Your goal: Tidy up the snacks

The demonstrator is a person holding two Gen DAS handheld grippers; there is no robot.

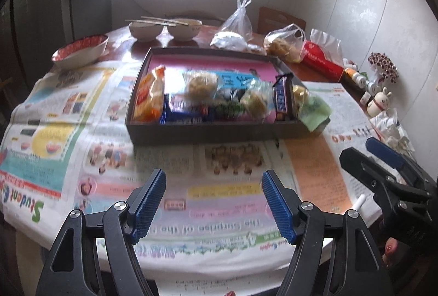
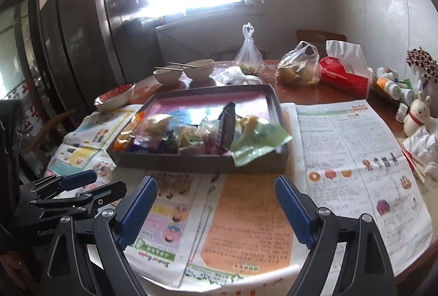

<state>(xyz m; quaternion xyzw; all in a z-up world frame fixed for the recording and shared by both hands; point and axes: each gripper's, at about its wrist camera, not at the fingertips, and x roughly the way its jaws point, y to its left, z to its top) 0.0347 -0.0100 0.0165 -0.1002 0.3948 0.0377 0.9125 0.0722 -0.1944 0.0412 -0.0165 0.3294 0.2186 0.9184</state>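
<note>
Newspaper sheets [image 1: 82, 115] cover a round wooden table [image 2: 323, 93]. On them sits 1 shallow rectangular dark box [image 1: 219, 129] of crinkly snack packets [image 1: 208, 96] (pink lining inside). Behind stand 2 ceramic bowls [image 1: 143, 29]. Left gripper [image 1: 213, 203] and right gripper [image 2: 216, 209] both hover with jaws spread, empty; only the right view shows the fridge [image 2: 79, 30].

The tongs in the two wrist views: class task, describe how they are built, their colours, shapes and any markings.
Both tools look alike. The left tongs and the right tongs have black plastic arms with cut-out slots, joined by round silver pivot screws. Each finger ends in a long, blue, ribbed pad. In the right wrist view, the left tool's black body shows white lettering that starts "GenR"; the rest is cut off.
</note>
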